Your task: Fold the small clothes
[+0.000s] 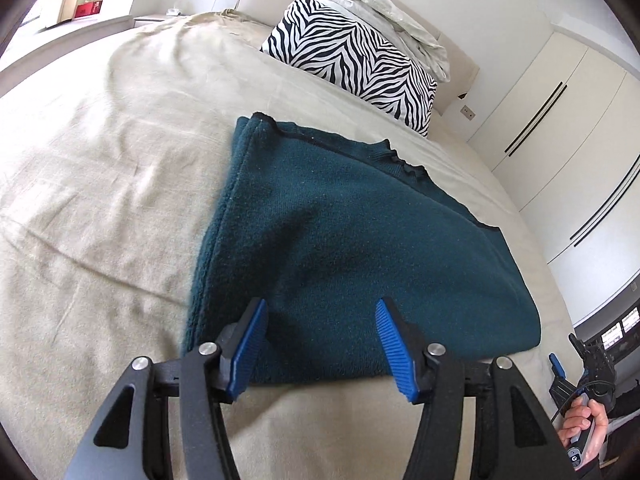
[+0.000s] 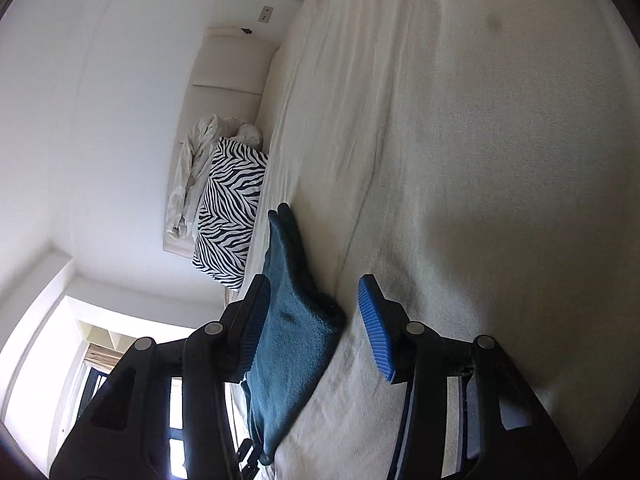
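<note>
Dark teal fleece garment [image 1: 352, 248], folded, lies flat on beige bed cover [image 1: 100, 184]. My left gripper [image 1: 322, 344] hangs spread over garment's near edge, pads off cloth. My right gripper [image 2: 316, 328] spread at garment's side edge, nothing pinched. Zebra-striped pillow [image 1: 356, 60] beyond garment, crumpled pale sheet [image 1: 384, 12] behind pillow.

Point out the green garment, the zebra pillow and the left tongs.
Green garment [image 1: 340, 240], left wrist view, middle of top layer.
Zebra pillow [image 1: 352, 60], left wrist view, patterned face.
Left tongs [image 1: 322, 344], left wrist view, midway between tips.
</note>
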